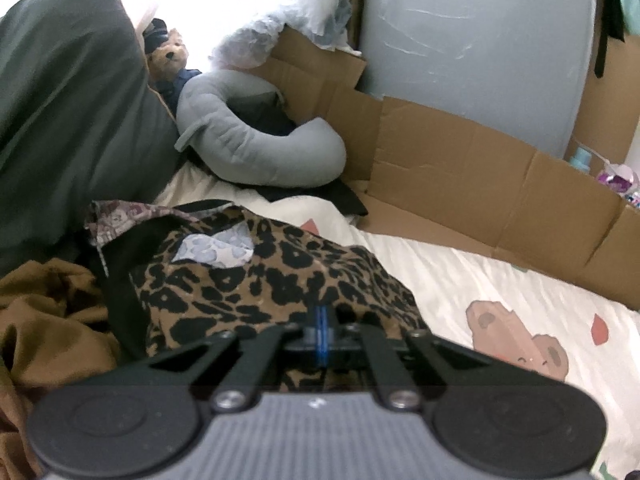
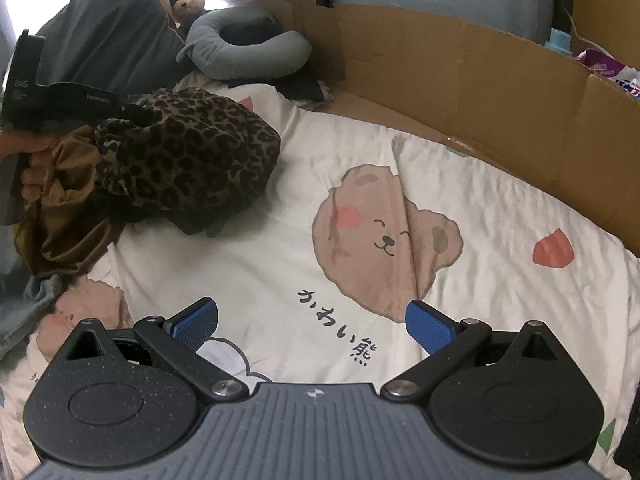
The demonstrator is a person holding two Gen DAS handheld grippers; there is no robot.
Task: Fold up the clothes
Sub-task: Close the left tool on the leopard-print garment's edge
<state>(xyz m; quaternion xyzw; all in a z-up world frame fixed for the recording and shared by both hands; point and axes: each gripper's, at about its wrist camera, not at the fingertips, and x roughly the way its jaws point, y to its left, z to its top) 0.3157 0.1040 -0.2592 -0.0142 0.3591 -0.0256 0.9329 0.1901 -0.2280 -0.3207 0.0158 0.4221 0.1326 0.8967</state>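
**Leopard garment pinched at the left, bed kept free for folding**

Our left claw [image 1: 322, 332] is clenched, its blue pads pressed together right at the near edge of the leopard-print garment [image 1: 256, 280]. It appears to pinch that cloth, though the contact point is blurred and partly hidden by the claw's own arms. The garment sits bunched at the left of the bed, on a heap with a brown garment [image 1: 52, 312] nearer and further left, close to the dark pillow [image 1: 68, 92]. A grip at the edge suits drawing it off the heap.

Our right claw [image 2: 312, 326] is released, fingers spread wide over the bear-print bedsheet [image 2: 500, 208], grasping nothing. It hangs above the flat stretch of sheet at the right, which we judge is where a garment would be laid out. Cardboard [image 2: 460, 76] walls the far side.
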